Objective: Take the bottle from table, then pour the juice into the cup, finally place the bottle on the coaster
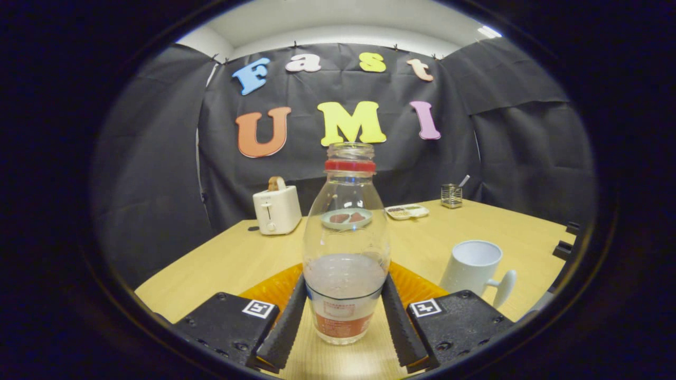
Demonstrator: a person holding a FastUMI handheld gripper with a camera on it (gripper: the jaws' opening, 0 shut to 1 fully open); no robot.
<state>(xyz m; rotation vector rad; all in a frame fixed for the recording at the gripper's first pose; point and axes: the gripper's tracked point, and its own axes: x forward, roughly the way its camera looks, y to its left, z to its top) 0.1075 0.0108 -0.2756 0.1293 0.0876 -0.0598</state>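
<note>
A light wooden table fills the lower part of the scene, with the booth's dark cloth wall behind it. Upright between the gripper fingers stands the clear bottle, uncapped, a red ring around its neck and a pale liquid filling roughly its lower third. Both fingers press against the lower sides of the bottle, the jaws narrowed to its width and clamped on it. The bottle's base is low over bare table just in front of an orange coaster, which shows behind it on both sides; whether the base touches the table cannot be told. To the right of the fingers, near the coaster, a white cup stands upright with its handle turned toward the camera. Farther back sit a white toaster, a small plate seen through the glass, a flat tray and a mesh holder
</note>
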